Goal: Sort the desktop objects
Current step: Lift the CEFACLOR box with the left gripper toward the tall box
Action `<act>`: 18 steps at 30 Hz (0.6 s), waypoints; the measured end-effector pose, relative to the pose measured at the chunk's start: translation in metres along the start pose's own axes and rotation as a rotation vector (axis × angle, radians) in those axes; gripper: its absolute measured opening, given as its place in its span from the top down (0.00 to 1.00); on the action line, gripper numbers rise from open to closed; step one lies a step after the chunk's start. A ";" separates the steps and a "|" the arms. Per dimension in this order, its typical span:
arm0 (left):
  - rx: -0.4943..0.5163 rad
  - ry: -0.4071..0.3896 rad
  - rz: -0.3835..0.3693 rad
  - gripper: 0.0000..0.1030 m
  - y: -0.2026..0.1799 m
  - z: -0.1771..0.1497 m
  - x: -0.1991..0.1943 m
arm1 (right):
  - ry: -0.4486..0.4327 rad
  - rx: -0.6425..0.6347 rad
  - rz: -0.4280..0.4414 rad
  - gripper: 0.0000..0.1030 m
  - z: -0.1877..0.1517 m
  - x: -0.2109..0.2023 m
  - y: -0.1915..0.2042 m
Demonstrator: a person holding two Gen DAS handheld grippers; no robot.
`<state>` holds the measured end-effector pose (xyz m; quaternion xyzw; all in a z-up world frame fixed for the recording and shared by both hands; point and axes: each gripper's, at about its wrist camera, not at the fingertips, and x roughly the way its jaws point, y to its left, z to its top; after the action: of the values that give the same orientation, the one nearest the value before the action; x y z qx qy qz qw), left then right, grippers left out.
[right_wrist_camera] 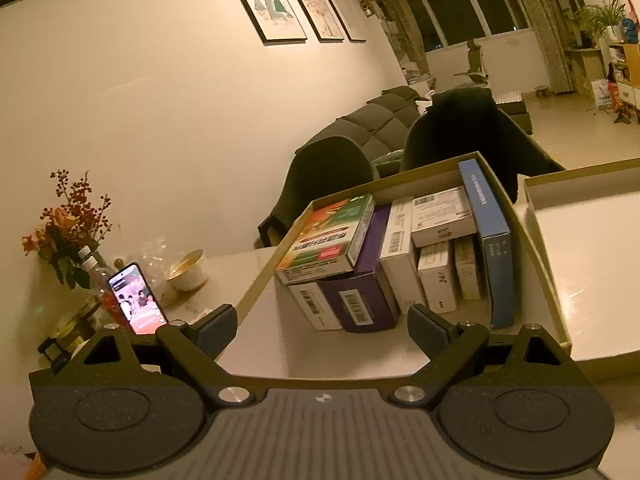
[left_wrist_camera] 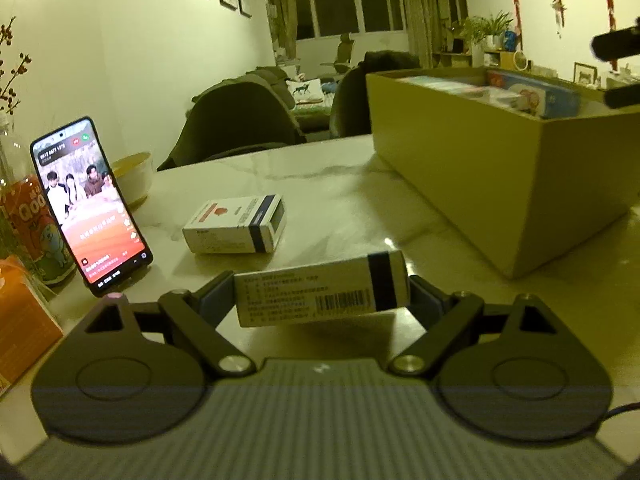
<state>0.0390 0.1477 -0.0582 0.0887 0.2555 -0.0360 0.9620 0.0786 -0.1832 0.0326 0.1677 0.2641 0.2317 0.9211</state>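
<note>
My left gripper [left_wrist_camera: 320,294] is shut on a white medicine box [left_wrist_camera: 320,292] with a barcode and a dark band, held sideways just above the marble table [left_wrist_camera: 340,200]. A second white medicine box [left_wrist_camera: 236,225] lies flat on the table beyond it. The tan storage box [left_wrist_camera: 500,176] stands to the right. In the right wrist view my right gripper [right_wrist_camera: 322,332] is open and empty, hovering over the near end of the storage box [right_wrist_camera: 524,236], which holds several upright medicine boxes [right_wrist_camera: 400,256].
A lit phone [left_wrist_camera: 90,204] leans at the left beside a drink bottle [left_wrist_camera: 36,232] and an orange carton [left_wrist_camera: 20,320]. A bowl [left_wrist_camera: 134,176] sits behind it. The box lid [right_wrist_camera: 580,264] lies right of the storage box. Chairs stand behind the table.
</note>
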 end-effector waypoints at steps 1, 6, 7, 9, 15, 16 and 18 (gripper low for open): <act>0.005 -0.006 -0.008 0.13 -0.002 0.000 -0.003 | 0.002 0.001 0.006 0.10 0.000 0.000 0.001; 0.045 -0.015 -0.072 0.13 -0.011 -0.005 -0.012 | 0.019 -0.012 0.050 0.10 -0.003 -0.001 0.010; 0.060 -0.017 -0.081 0.13 -0.014 -0.006 -0.014 | 0.023 -0.018 0.060 0.10 -0.004 -0.001 0.012; 0.089 -0.019 -0.092 0.13 -0.019 -0.008 -0.017 | 0.034 -0.032 0.081 0.10 -0.005 -0.002 0.018; 0.155 -0.046 -0.189 0.13 -0.024 -0.015 -0.026 | 0.071 -0.074 0.147 0.10 -0.012 -0.003 0.034; 0.165 -0.048 -0.198 0.12 -0.025 -0.015 -0.026 | 0.081 -0.079 0.162 0.10 -0.013 -0.003 0.036; 0.174 -0.039 -0.211 0.12 -0.024 -0.015 -0.025 | 0.106 -0.092 0.193 0.10 -0.017 -0.002 0.043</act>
<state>0.0076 0.1276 -0.0620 0.1438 0.2404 -0.1607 0.9464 0.0534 -0.1451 0.0379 0.1376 0.2839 0.3397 0.8860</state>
